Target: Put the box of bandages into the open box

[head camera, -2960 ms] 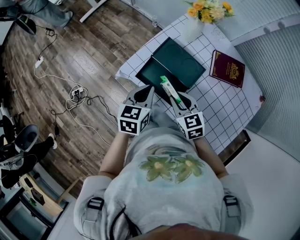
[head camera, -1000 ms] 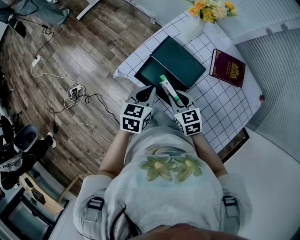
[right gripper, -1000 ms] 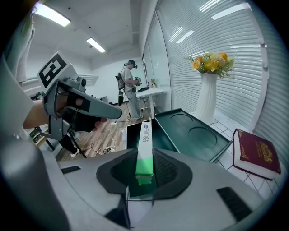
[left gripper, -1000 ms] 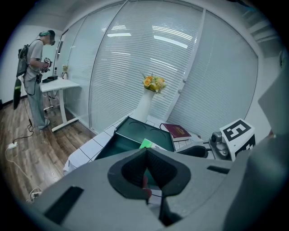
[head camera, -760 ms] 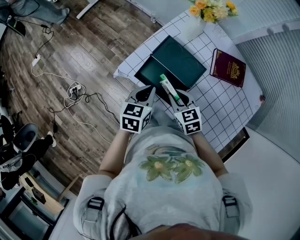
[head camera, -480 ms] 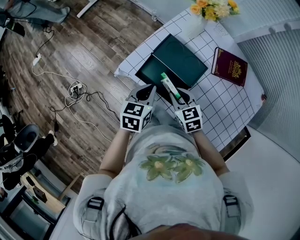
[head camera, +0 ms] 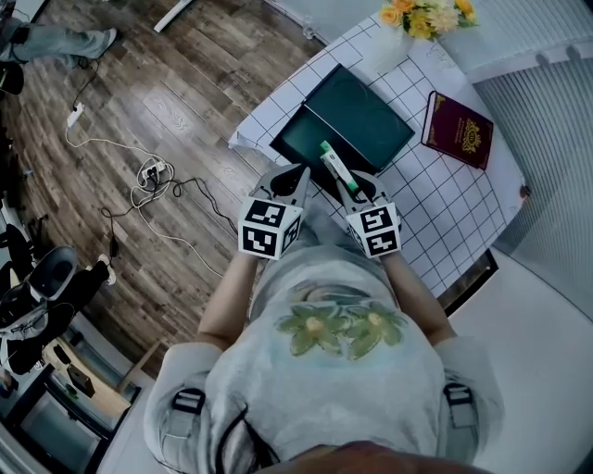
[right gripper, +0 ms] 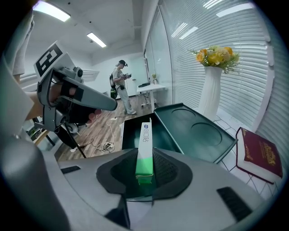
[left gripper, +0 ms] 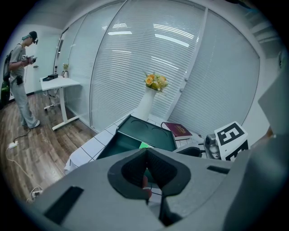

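Note:
A long green-and-white box of bandages (head camera: 332,164) sticks out forward from my right gripper (head camera: 350,185), which is shut on its green end. In the right gripper view the bandage box (right gripper: 145,149) points at the dark green open box (right gripper: 135,128), just above its near edge. That open box's tray (head camera: 301,141) lies at the table's near left, and its lid (head camera: 366,116) lies flat beside it. My left gripper (head camera: 295,178) hovers left of the right one, jaws shut with nothing in them (left gripper: 146,155).
A maroon book (head camera: 457,130) lies right of the lid on the checked tablecloth (head camera: 435,213). A white vase of yellow flowers (head camera: 417,18) stands at the back. Cables (head camera: 153,176) lie on the wooden floor to the left. A person (left gripper: 20,81) stands far off by a white desk (left gripper: 58,83).
Hardly anything: both grippers hold their places by the open box's near edge, the right one still gripping the bandage box. The head view has shifted slightly.

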The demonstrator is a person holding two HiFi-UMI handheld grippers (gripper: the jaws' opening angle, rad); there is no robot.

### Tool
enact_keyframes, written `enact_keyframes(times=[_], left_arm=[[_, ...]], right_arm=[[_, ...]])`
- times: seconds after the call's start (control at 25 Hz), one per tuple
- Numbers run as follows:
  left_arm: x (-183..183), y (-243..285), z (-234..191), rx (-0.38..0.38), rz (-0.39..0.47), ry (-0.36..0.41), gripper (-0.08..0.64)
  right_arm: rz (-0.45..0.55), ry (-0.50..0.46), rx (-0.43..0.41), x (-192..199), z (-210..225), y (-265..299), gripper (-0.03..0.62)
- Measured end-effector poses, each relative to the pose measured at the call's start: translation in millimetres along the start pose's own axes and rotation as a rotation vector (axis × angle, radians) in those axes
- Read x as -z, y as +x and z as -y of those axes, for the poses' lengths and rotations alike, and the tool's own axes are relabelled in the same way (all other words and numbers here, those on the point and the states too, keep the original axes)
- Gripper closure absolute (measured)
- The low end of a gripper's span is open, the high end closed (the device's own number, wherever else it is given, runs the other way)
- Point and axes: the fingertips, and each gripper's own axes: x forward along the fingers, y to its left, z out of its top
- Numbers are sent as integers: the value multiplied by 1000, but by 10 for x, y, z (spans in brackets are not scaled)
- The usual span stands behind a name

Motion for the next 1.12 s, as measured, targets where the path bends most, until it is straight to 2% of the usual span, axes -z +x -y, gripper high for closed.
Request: enact_keyframes(times=[1.12], left_arm=[[24, 16, -65, -5, -19, 2, 552]], right_arm=[[-50, -15, 9, 136, 31, 129, 502]])
